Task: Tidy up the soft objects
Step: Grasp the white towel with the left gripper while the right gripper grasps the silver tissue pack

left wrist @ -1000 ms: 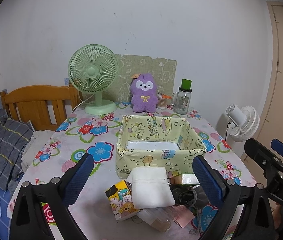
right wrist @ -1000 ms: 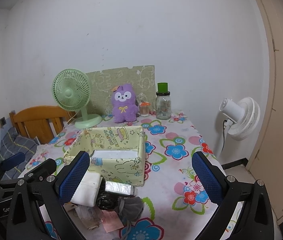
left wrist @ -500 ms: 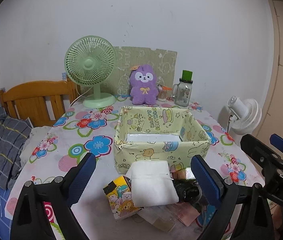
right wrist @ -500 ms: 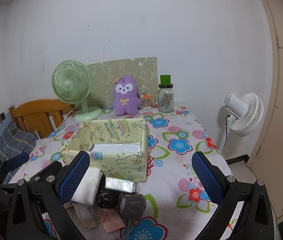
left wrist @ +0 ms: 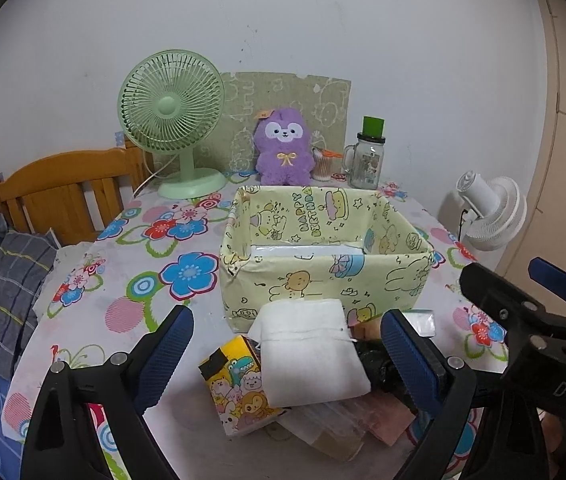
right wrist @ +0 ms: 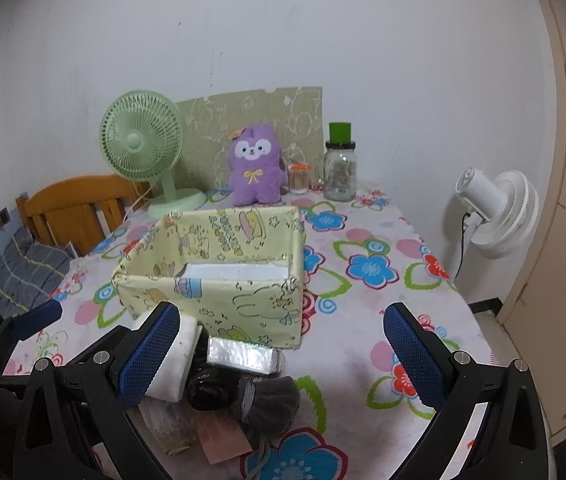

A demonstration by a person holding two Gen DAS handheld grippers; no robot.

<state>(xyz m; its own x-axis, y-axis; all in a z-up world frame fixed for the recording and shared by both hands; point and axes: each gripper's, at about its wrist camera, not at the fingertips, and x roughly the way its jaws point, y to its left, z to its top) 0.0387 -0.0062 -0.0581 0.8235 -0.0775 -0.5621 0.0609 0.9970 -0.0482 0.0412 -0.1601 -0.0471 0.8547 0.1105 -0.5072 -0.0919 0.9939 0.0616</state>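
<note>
Our left claw point(left wrist: 285, 356) hangs released, its blue fingers spread wide with nothing between them but the heap below; our right claw point(right wrist: 281, 354) is likewise released and empty, its left finger in front of the white pouch point(left wrist: 309, 354) without our being able to say it touches. Both hover above the near edge of the table point(left wrist: 131, 280), side by side; the right claw shows at 3 o'clock in the left view.

Directly under the left claw lies the heap: the white pouch on top, a cartoon tissue pack point(left wrist: 237, 390) at its 8 o'clock and touching it, a black crumpled thing point(right wrist: 209, 388) at its 3 o'clock, a grey drawstring bag point(right wrist: 267, 402) beyond that, a silver packet point(right wrist: 243, 356) against the box wall, and flat clear and pink wrappers point(left wrist: 375, 416) at 6 o'clock underneath.

At 12 o'clock from the heap, just behind it, stands the yellow box point(left wrist: 323, 276), open at the top; inside we see only a pale flat layer on its floor. Further at 12 o'clock, by the wall, sits the purple plush point(left wrist: 283, 152), with the green fan point(left wrist: 171, 116) at its 9 o'clock and a jar point(left wrist: 365, 160) at its 3 o'clock.

We judge the sorting barely begun: every soft thing sits outside the box, so all the picking is left, the pouch being the handiest first.
</note>
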